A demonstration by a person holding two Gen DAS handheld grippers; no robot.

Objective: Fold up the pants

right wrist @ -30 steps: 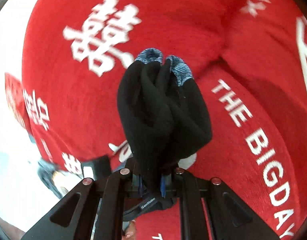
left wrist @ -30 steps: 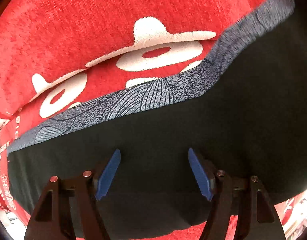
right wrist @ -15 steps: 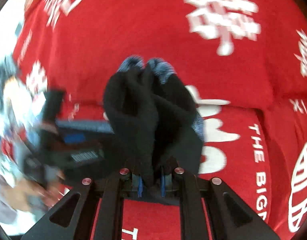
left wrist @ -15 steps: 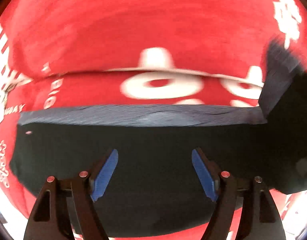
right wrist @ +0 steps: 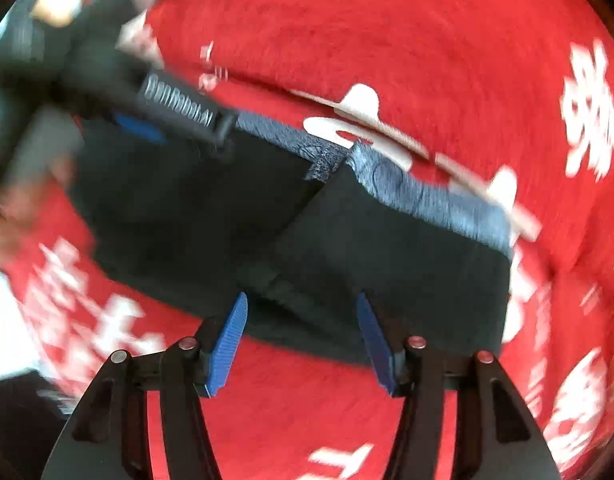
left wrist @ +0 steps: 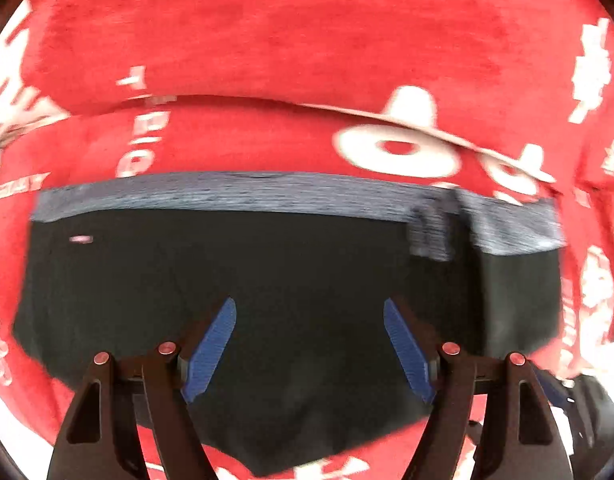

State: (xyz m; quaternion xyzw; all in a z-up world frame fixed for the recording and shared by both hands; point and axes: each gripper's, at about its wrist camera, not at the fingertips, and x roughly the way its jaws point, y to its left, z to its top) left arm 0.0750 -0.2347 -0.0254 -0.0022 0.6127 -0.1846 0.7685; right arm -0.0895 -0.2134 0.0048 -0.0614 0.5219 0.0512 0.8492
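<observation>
Pants: the black fabric pants with grey-blue patterned band [left wrist: 267, 300] lie folded flat on the red cloth with white print [left wrist: 307, 40].
My left gripper [left wrist: 309, 344]: released, above the pants, holding nothing.
My right gripper [right wrist: 303, 340]: its jaws have just opened; nothing is between them; it is over the pants' near edge.

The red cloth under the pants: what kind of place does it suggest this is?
Probably a home, perhaps a bed, though I cannot be sure. The red cloth is soft, plush and wrinkled, printed with white characters, and the black pants lie on it for folding.
</observation>
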